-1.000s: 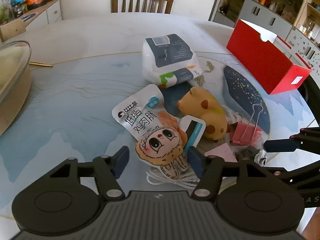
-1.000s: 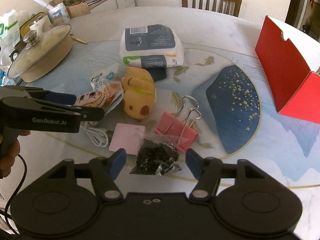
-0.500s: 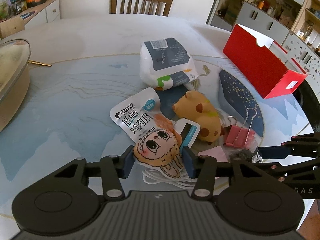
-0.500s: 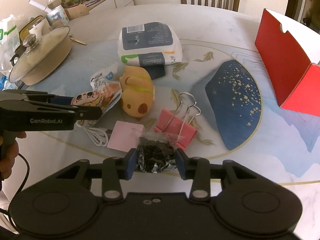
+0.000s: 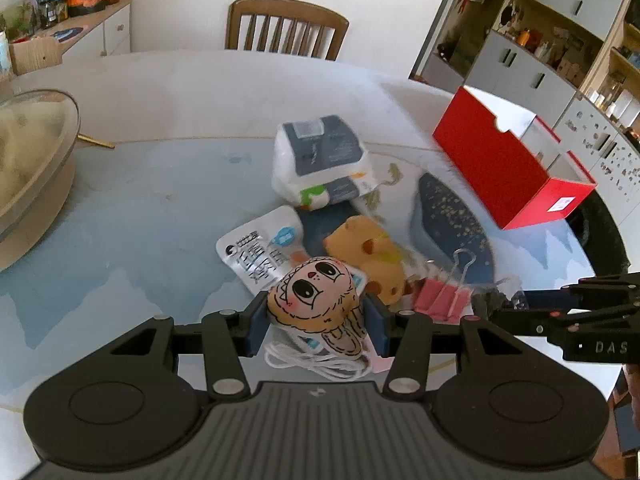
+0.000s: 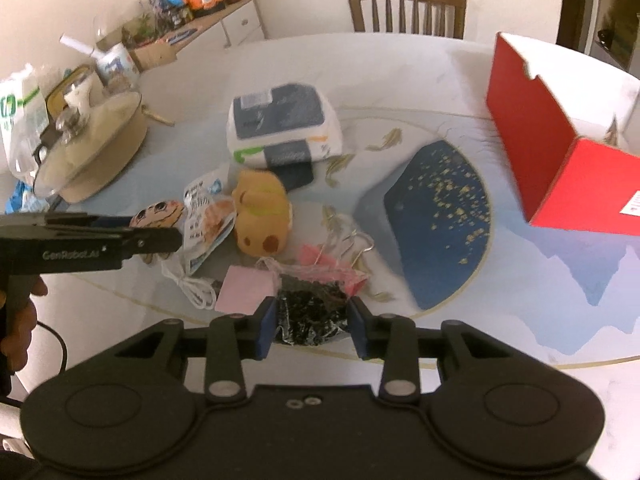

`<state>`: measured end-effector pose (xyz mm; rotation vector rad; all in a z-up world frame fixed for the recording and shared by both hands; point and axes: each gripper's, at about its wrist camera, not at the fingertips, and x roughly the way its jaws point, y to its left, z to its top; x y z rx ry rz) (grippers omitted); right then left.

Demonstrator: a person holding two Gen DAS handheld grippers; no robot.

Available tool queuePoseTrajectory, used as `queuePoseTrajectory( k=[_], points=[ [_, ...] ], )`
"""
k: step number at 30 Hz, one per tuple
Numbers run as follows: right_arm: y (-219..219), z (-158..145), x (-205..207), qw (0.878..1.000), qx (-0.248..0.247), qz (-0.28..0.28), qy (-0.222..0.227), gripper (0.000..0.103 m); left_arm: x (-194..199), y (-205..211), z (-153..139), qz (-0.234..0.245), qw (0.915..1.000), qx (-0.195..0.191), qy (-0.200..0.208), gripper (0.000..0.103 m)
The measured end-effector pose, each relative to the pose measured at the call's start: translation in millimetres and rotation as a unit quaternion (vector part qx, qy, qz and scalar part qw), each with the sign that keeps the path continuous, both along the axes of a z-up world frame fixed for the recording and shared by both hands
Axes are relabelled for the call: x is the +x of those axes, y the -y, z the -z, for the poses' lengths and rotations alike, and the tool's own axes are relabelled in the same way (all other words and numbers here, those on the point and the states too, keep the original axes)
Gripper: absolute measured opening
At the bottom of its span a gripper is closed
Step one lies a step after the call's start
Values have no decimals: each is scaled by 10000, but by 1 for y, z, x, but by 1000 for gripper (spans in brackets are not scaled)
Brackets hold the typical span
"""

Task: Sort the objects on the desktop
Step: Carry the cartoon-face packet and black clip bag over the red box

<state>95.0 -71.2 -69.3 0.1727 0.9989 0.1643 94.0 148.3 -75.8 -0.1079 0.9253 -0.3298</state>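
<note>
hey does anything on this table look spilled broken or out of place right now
Nothing looks spilled or broken. The oddest thing is the red box, lying on its side with its open face toward the far side. The yellow plush, snack pouch and pink binder clip overlap in a loose heap, awaiting sorting.

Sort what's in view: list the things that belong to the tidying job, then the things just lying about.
Job: cartoon-face plush charm, clear bag of black bits, pink binder clip, yellow plush toy, red cardboard box.
Lying about: glass-lidded beige pot, wooden chair.
</note>
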Motion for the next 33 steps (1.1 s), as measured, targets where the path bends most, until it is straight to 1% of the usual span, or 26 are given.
queuePoseTrajectory(
  k=[4,11,18,23,28,33],
  points=[
    [15,-11,-2,9999,35,83,77,37,-5,7,-11,-8,10000,-33,63,49],
    [45,-28,-5,9995,114,190,226,37,-9,27,-31,37,9996,-220,163,49],
    [80,-51,-4,9987,100,219,439,37,-6,58,-51,151,9988,-343,314,49],
    [109,-63,2,9978,199,298,566,37,-1,83,-63,200,9983,-342,439,49],
    [133,-71,9,9969,189,236,721,36,9,108,-70,201,9980,-290,526,49],
    [158,-72,20,9964,204,176,799,36,20,134,-72,154,9979,-204,591,49]
  ],
)
